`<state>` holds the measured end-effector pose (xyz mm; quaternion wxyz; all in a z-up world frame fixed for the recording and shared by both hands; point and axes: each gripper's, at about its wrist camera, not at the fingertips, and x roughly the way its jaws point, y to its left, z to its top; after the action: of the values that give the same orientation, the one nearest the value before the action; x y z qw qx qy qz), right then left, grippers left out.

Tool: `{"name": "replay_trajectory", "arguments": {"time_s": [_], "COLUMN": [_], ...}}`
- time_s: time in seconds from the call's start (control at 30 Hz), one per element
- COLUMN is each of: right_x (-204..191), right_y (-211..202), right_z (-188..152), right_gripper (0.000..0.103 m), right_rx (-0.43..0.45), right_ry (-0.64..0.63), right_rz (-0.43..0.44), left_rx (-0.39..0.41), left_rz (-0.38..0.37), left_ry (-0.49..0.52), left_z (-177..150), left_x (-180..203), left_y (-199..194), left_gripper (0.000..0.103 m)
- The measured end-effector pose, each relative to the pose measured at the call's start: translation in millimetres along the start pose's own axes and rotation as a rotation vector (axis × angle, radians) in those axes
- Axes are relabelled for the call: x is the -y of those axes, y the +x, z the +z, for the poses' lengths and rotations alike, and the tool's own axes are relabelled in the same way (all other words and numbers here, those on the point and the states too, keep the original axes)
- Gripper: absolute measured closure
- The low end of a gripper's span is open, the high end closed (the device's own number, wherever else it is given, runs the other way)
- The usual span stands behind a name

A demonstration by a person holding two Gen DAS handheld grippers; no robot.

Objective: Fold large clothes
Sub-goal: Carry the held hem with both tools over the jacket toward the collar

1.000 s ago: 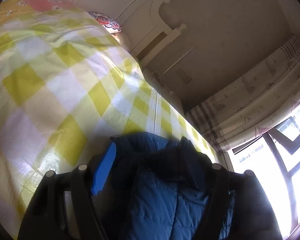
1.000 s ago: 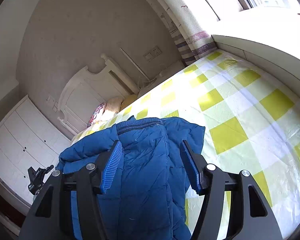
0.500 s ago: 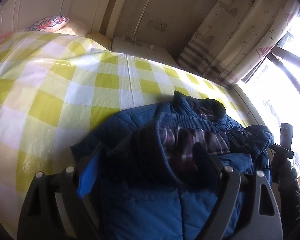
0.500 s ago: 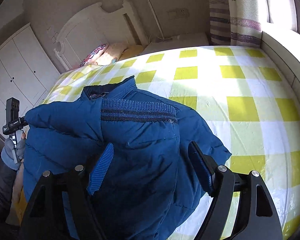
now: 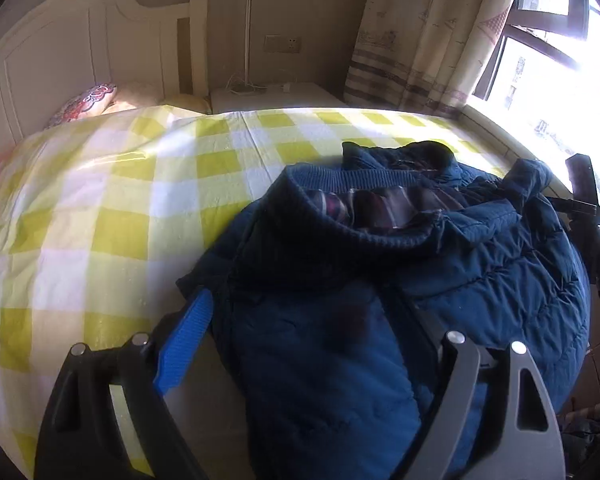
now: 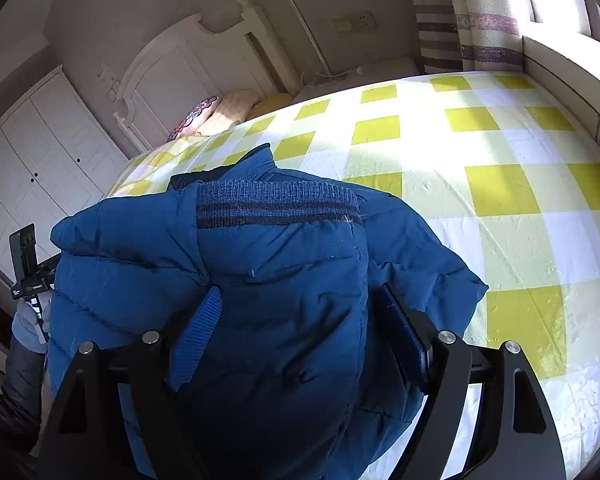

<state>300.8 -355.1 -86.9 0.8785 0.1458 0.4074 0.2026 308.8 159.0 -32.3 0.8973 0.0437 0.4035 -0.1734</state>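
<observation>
A padded, quilted blue jacket [image 5: 480, 280] with a ribbed knit hem is lying bunched on the yellow-and-white checked bedsheet [image 5: 100, 220]. Both the left gripper [image 5: 312, 340] and the right gripper [image 6: 296, 332] are seen spread apart, jacket fabric lying loose between the fingers. A fold appears just laid and released; next, both grippers would need to be withdrawn and a fresh edge found.

Both wrist cameras looked down close over the blue jacket [image 5: 340, 320] toward the far headboard [image 6: 204, 60], sharing the checked bedspread [image 5: 100, 208].
</observation>
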Motion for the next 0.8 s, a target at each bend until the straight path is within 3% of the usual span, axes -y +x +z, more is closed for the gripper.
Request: {"name": "replay_trajectory", "arguments": {"time_s": [0.07, 0.17, 0.2, 0.23, 0.3, 0.47, 0.63, 0.7, 0.77, 0.8], "right_x": [-1, -3, -4, -6, -9, -15, -9, -7, -6, -9], "right_y": [-1, -6, -7, -9, -13, -14, -8, -10, -16, -21], "right_z": [-1, -3, -3, -3, -4, -4, -2, -3, -5, -7], "right_gripper": [0.026, 0.025, 0.025, 0.025, 0.025, 0.025, 0.029, 0.037, 0.058, 0.071], "right_rx": [0.004, 0.005, 0.001, -0.003, -0.009, -0.023, 0.007, 0.021, 0.042, 0.058], "right_ry": [0.001, -0.003, -0.006, -0.010, -0.031, -0.075, -0.018, -0.002, 0.001, -0.017], "right_rz": [-0.010, -0.048, -0.058, -0.066, -0.070, -0.024, 0.031, 0.026, 0.026, 0.017], "left_rx": [0.033, 0.080, 0.085, 0.093, 0.098, 0.064, 0.023, -0.018, -0.040, -0.020], "left_rz": [-0.025, -0.143, -0.194, -0.250, -0.247, -0.244, -0.210, -0.205, -0.215, -0.186], "left_ry": [-0.105, -0.507, -0.612, -0.653, -0.605, -0.373, -0.373, -0.376, -0.357, -0.343], "left_z": [19, 35, 33, 33, 31, 16, 17, 18, 16, 15], "left_x": [-12, -64, -77, -83, -78, -48, -49, -49, -42, -38], "left_y": [4, 14, 19, 21, 19, 14, 26, 41, 50, 47], "left_gripper": [0.017, 0.016, 0.017, 0.017, 0.017, 0.016, 0.016, 0.018, 0.040, 0.052]}}
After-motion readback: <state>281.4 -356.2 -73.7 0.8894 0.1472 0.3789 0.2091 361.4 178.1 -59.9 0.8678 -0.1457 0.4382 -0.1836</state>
